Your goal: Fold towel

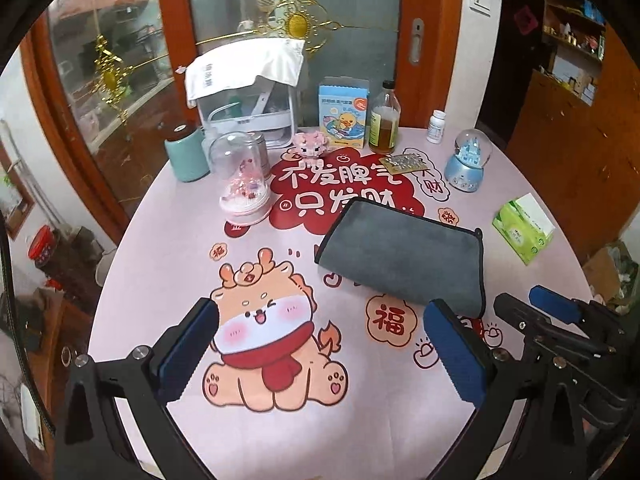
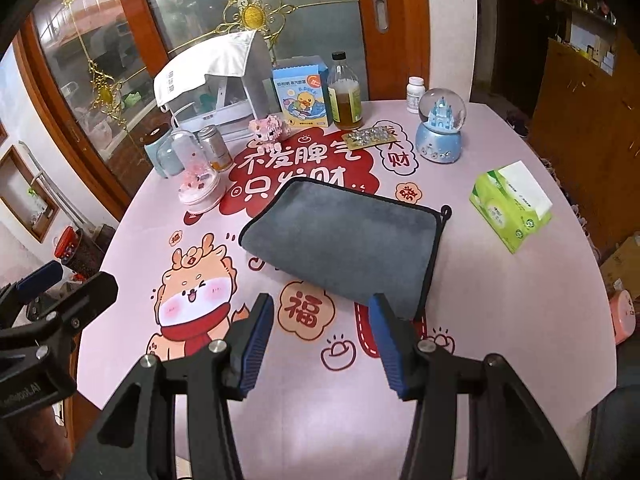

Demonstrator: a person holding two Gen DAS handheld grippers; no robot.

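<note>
A grey towel with black edging lies folded flat on the pink printed tablecloth; it also shows in the right wrist view. My left gripper is open and empty, held above the cloth just short of the towel's near edge. My right gripper is open and empty, its fingertips near the towel's near right corner. The right gripper also shows at the right edge of the left wrist view, and the left gripper shows at the left edge of the right wrist view.
Behind the towel stand a blue snow globe, a green tissue box, an oil bottle, a duck carton, a pink dome ornament, a teal cup and a white container. Glass doors back the table.
</note>
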